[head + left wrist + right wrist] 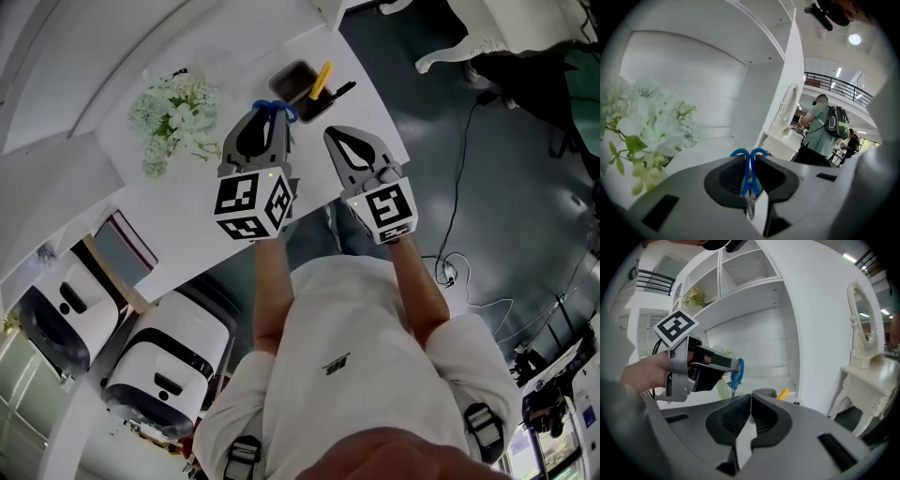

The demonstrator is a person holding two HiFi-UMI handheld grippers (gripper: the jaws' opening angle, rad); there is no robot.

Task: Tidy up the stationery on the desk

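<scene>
Carry step: blue-handled scissors [749, 174] clamped in left gripper [265, 118], frame centre-top. Right gripper [750, 401] pressed together on nothing. Next, likely: scissors to be lowered into black pen holder [292, 82], just above.

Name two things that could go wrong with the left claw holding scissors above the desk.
The left claw pinches the scissors only near their thin blue handles; they might pivot or slip out.
The pen holder already has a yellow item sticking out; dropping scissors in could knock it or tip the holder.
</scene>
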